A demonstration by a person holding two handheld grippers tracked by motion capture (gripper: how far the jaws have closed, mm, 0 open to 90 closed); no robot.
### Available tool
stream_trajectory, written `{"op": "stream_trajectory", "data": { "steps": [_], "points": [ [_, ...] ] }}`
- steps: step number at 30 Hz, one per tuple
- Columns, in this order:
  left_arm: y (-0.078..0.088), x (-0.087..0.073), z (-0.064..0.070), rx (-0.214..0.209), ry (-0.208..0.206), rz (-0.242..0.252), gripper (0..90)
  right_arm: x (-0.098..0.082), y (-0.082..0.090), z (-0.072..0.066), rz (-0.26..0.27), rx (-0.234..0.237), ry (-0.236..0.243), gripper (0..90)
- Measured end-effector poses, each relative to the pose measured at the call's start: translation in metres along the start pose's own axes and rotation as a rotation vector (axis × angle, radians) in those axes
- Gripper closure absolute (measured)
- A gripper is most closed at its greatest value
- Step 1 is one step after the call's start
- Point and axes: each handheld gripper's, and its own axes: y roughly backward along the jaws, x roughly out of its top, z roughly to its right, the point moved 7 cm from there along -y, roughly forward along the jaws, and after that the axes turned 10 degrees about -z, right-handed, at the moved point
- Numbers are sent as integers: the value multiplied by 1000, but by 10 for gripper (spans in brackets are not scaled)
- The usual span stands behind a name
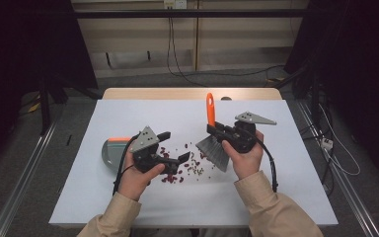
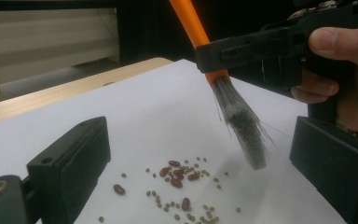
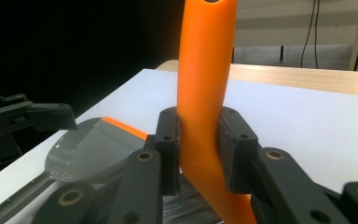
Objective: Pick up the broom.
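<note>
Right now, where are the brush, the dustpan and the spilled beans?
brush [image 1: 210,109], high view, on its orange handle above the right claw.
dustpan [image 3: 81,151], right gripper view, on its grey scoop.
spilled beans [image 2: 177,177], left gripper view, on the red beans in the middle of the pile.

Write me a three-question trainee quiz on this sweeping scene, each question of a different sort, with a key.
1. True or false: the right tongs are shut on the brush by its orange handle.
2. Which lies on the white table between the two hands? A. coins B. scattered beans C. screws
3. Fill in: the left tongs are ____, holding nothing.
4. (none)

Key: 1 true; 2 B; 3 open. The grey dustpan lies flat behind the left hand.
</note>
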Motion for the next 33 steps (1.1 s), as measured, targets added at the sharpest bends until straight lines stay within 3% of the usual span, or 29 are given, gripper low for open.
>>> {"op": "stream_trajectory", "data": {
  "steps": [8,15,19,24,26,30,33],
  "points": [
    [-7,-2,-3,-2,28,-16,65,4,-14,-20,12,10,17,720],
    [-13,-1,-3,-17,66,-30,139,5,-26,-41,11,25,46,720],
    [-16,-4,-3,-38,102,-48,244,5,-32,-49,8,45,45,719],
    [-16,-7,-7,-31,124,-56,510,6,-32,-54,19,54,57,719],
    [-15,-7,-6,-58,139,-50,587,7,-31,-54,26,58,55,719],
    [-15,-8,-2,-103,138,-66,748,8,-29,-55,31,60,62,720],
    [-13,-8,-3,-98,134,-68,816,8,-26,-56,34,72,72,720]
  ]
}}
